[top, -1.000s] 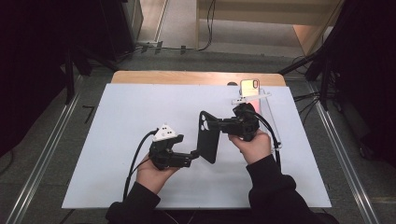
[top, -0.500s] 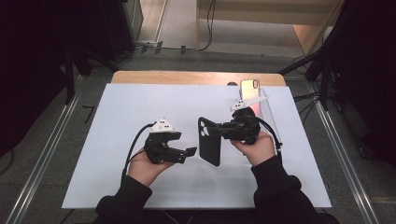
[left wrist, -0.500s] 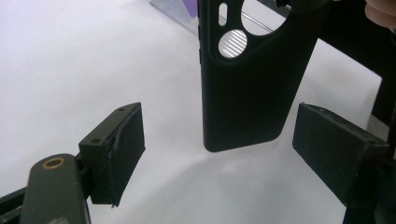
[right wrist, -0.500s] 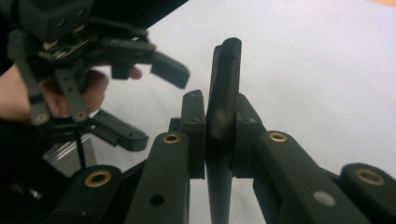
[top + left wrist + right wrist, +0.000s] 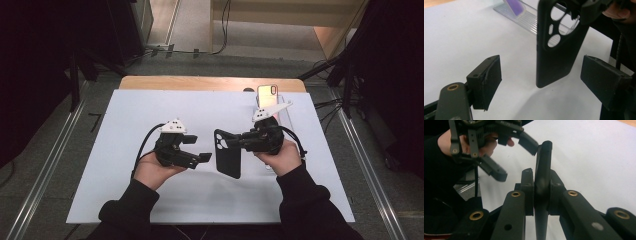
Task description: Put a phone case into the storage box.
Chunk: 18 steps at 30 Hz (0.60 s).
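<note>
A black phone case [image 5: 227,155] with camera cut-outs hangs just above the white table top [image 5: 150,110]. My right gripper [image 5: 239,141] is shut on its upper end. Edge-on in the right gripper view, the case [image 5: 543,167] is clamped between the two pads of that gripper [image 5: 541,180]. My left gripper [image 5: 200,149] stands open just left of the case, without touching it. In the left gripper view, the case [image 5: 556,52] hangs ahead of the wide-apart jaws of the left gripper [image 5: 541,67]. The left gripper [image 5: 506,157] also appears open at the upper left of the right gripper view.
A phone [image 5: 267,94] leans upright in a clear stand [image 5: 284,116] at the table's back right, behind my right hand. The same stand [image 5: 531,21] lies behind the case in the left gripper view. A wooden edge [image 5: 200,83] runs along the table's far side.
The left gripper has drawn back a little to the left, away from the case. The right gripper has swung the case from a tilt to hang nearly straight, slightly lower.
</note>
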{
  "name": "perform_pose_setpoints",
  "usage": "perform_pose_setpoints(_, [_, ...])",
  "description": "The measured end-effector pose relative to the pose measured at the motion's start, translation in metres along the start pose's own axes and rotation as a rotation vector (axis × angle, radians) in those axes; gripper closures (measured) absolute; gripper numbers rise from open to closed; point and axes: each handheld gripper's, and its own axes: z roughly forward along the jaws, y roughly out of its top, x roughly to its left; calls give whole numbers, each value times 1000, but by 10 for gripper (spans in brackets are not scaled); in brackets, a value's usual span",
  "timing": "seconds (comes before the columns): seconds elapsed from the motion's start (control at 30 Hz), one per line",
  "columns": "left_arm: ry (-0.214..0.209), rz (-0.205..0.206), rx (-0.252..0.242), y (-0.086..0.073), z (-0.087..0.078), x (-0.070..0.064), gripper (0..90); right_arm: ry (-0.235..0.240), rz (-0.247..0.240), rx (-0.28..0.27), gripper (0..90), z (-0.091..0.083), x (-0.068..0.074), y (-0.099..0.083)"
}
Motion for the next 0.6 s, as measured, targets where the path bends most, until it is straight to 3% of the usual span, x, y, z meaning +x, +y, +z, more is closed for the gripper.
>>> perform_pose_setpoints(0.1, [-26,4,10,1,1,2,239,12,-7,8,769,1,0,-1])
perform_pose_setpoints(0.2, [-9,9,4,2,2,2,240,23,-24,15,769,3,1,-1])
perform_pose_setpoints(0.27, [-14,2,6,2,1,2,293,31,-33,21,769,4,2,-1])
perform_pose_setpoints(0.33, [-51,-13,3,2,-1,5,294,40,-39,31,769,6,2,-1])
perform_pose_setpoints(0.43, [-67,-2,-20,3,-4,5,344,53,-51,37,769,7,3,-1])
perform_pose_setpoints(0.6, [-111,49,-15,4,-5,2,344,83,-72,34,769,9,4,-1])
